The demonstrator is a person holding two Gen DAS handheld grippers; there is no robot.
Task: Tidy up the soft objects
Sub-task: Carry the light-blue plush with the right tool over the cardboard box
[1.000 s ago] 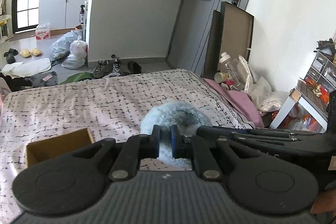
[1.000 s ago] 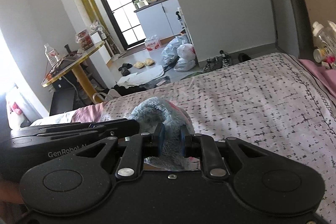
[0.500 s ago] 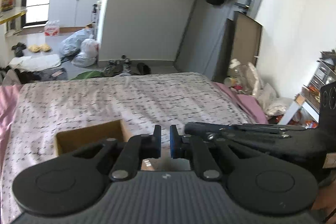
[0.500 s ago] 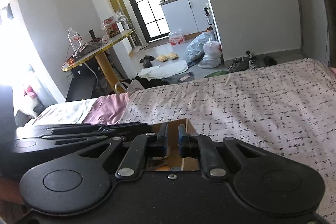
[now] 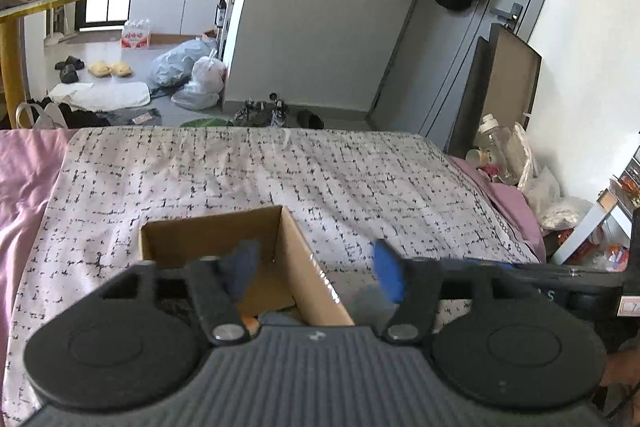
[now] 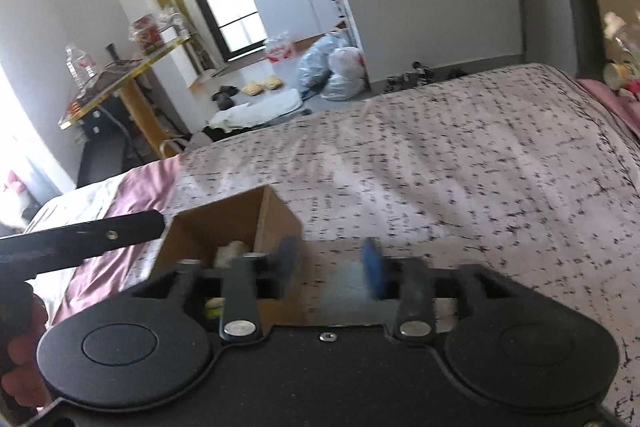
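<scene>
- cardboard box [image 5: 224, 231] sits on bed [image 5: 360, 179], open top, prob the drop spot for soft stuff; some items inside, can't ID
- left gripper [image 5: 316, 263] over box: fingers opening, nothing gripped
- right gripper [image 6: 330, 261] beside box: fingers opening; blurry grey patch between, prob soft toy [image 6: 348, 287] dropping
- box wall betw the fingers, may snag

The left tool [image 5: 314, 269], a black two-finger tool with blue pads, points downward at a slant; its jaws are opening and nothing is pressed between the pads. Its left pad [image 5: 240, 269] is motion-blurred, its right pad [image 5: 387, 273] bright blue. The right tool [image 6: 330, 263], of the same black build, tilts down likewise, its jaws also opening, with a blurred grey-blue patch in the gap. A hand [image 6: 22, 351] shows at the lower left edge of the right wrist view.
</scene>
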